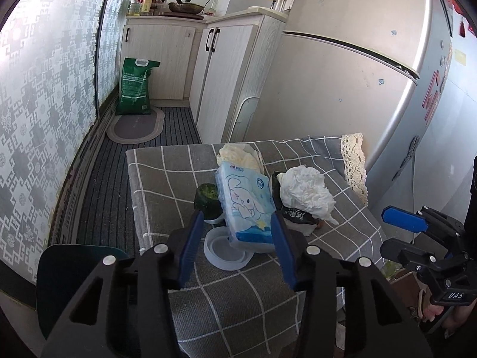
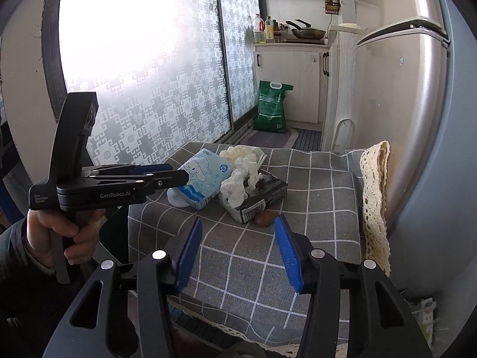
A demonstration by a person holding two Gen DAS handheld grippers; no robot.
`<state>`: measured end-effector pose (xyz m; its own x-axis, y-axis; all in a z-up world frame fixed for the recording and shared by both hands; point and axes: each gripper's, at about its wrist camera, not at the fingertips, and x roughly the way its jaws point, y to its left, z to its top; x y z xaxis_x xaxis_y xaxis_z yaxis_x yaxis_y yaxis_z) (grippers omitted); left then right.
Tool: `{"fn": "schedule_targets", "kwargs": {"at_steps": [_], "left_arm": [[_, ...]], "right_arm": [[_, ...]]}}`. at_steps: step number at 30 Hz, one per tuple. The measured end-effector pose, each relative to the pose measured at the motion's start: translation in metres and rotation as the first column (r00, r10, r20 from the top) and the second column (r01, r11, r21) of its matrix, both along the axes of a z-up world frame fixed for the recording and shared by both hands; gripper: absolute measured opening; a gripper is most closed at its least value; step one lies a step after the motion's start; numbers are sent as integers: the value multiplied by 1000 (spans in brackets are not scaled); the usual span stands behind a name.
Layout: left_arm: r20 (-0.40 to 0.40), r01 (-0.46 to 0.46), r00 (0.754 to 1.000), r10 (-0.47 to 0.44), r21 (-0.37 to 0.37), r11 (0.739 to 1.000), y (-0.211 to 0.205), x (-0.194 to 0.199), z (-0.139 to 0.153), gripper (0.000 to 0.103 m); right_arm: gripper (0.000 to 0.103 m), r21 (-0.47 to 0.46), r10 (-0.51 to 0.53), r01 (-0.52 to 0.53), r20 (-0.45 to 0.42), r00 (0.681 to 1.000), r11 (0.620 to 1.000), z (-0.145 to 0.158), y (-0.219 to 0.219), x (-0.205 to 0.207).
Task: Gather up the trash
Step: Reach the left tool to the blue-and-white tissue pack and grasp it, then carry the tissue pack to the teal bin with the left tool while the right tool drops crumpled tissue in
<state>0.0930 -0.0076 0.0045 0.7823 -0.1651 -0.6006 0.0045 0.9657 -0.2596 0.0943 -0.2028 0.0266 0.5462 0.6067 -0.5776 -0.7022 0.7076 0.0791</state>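
Note:
On the grey checked tablecloth (image 1: 226, 298) lies a blue tissue pack (image 1: 247, 205) with a cartoon rabbit, one end resting on a translucent lid (image 1: 223, 250). My left gripper (image 1: 237, 217) straddles the pack with a gap at its left pad, so it is open. Beside the pack are a dark cup with green contents (image 1: 208, 200), a crumpled white tissue (image 2: 241, 185) on a black packet (image 2: 262, 197), and a small brown lump (image 2: 263, 219). My right gripper (image 2: 238, 220) is open just short of the packet, only cloth between its pads.
A fridge (image 1: 342, 89) stands right of the table with a lace cloth (image 1: 354, 164) against it. Cream crumpled paper (image 1: 238, 153) sits behind the pack. A dark chair back (image 1: 74, 268) is at the table's left. A green sack (image 1: 135, 86) and cabinets stand further down the room.

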Motion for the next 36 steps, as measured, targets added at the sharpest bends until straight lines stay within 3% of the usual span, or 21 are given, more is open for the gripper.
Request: {"fn": "schedule_targets", "kwargs": {"at_steps": [3, 8, 10, 11, 12, 18, 30, 36], "left_arm": [[-25, 1, 1000, -2, -31, 1000, 4, 6, -7, 49], [-33, 35, 999, -38, -102, 994, 10, 10, -11, 49], [-31, 43, 998, -46, -103, 994, 10, 10, -11, 44], [-33, 40, 998, -44, -98, 994, 10, 10, -11, 36], [-36, 40, 998, -43, -88, 995, 10, 10, -11, 21], [-22, 62, 998, -64, -83, 995, 12, 7, -9, 12], [128, 98, 988, -82, -121, 988, 23, -23, 12, 10], [211, 104, 975, -71, -147, 984, 39, -42, 24, 10]], "right_arm": [[50, 6, 6, -6, -10, 1000, 1000, -3, 4, 5], [39, -4, 29, -30, -27, 999, 1000, -7, 17, 13], [39, -4, 38, -38, -23, 999, 999, -6, 23, 15], [39, -2, 39, -39, -19, 999, 999, -5, 26, 16], [39, -2, 38, -38, -14, 999, 999, -4, 29, 17], [39, -33, 22, -22, 2, 1000, 999, -6, 40, 23], [39, -81, -39, 38, -8, 999, 996, -16, 63, 43], [21, -148, -84, 78, -29, 996, 986, -24, 80, 53]]}}
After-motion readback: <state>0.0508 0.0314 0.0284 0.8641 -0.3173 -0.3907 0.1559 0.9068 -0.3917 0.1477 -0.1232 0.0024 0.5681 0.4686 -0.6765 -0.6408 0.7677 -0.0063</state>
